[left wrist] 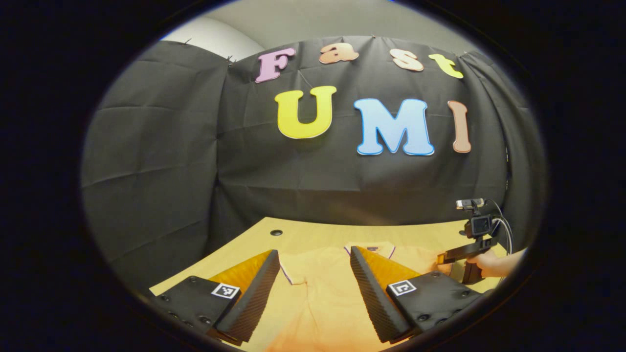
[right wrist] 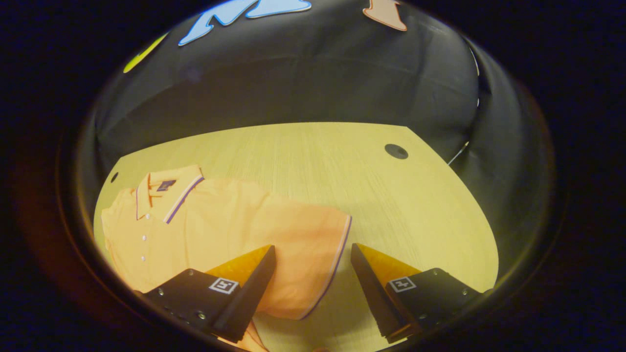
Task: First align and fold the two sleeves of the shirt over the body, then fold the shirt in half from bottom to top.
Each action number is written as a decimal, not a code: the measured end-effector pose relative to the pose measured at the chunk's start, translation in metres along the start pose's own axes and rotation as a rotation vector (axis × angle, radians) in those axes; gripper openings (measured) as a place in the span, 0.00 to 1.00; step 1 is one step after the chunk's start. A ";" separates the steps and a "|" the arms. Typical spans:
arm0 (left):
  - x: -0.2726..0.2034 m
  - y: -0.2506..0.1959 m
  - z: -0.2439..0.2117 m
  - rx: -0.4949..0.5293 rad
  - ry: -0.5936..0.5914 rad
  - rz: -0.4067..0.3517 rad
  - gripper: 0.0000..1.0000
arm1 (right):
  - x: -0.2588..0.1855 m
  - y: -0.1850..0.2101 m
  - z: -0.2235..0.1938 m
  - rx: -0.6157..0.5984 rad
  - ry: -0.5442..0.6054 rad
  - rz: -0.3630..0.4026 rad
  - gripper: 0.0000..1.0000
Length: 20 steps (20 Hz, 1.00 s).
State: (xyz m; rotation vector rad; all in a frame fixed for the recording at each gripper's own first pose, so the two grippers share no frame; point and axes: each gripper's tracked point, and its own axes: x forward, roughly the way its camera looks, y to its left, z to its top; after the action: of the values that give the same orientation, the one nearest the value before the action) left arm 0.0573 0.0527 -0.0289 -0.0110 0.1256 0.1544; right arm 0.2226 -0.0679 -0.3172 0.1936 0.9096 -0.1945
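Note:
An orange polo shirt (right wrist: 220, 220) with a striped collar (right wrist: 166, 193) lies flat on the wooden table (right wrist: 342, 161). Its sleeve (right wrist: 313, 254), edged with a dark stripe, spreads out toward the table's middle. My right gripper (right wrist: 313, 254) stands open just above that sleeve's cuff, one finger on each side of the hem. In the left gripper view the same shirt (left wrist: 313, 293) lies below my left gripper (left wrist: 315, 259), which is open over the shirt's other sleeve and shoulder, near the collar (left wrist: 371, 250). Farther right there, a hand holds the other gripper (left wrist: 459, 254).
The table's far edge meets the black cloth wall (left wrist: 293, 161). A round cable hole (right wrist: 396, 151) sits in the table's far right corner, and another hole (left wrist: 276, 232) near the far left. Bare wood (right wrist: 415, 220) lies right of the sleeve.

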 end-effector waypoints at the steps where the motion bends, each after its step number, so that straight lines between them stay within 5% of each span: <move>1: 0.001 0.000 -0.001 -0.002 0.001 0.003 0.96 | 0.001 0.001 0.000 -0.004 0.000 0.007 0.96; 5: -0.004 0.003 -0.008 -0.011 0.003 0.011 0.96 | 0.003 0.005 0.002 0.037 0.004 0.042 0.92; 9: -0.006 -0.001 -0.010 -0.012 0.002 0.011 0.96 | 0.005 0.006 0.001 0.039 0.004 0.058 0.58; 11: -0.004 -0.002 -0.010 -0.014 0.003 0.011 0.95 | 0.004 0.008 0.000 0.041 0.006 0.070 0.29; 14: -0.005 -0.002 -0.011 -0.013 0.003 0.010 0.96 | 0.001 0.005 0.001 0.032 0.009 0.069 0.23; 15: -0.007 -0.002 -0.011 -0.010 0.001 0.011 0.96 | 0.002 0.008 0.000 0.030 0.009 0.070 0.02; 20: -0.015 0.008 -0.010 -0.007 -0.004 0.027 0.96 | -0.014 0.019 0.017 -0.073 -0.084 0.047 0.02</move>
State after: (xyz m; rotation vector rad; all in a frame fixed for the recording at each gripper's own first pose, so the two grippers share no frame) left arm 0.0396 0.0578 -0.0374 -0.0160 0.1211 0.1823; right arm 0.2322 -0.0530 -0.2944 0.1385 0.8266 -0.1247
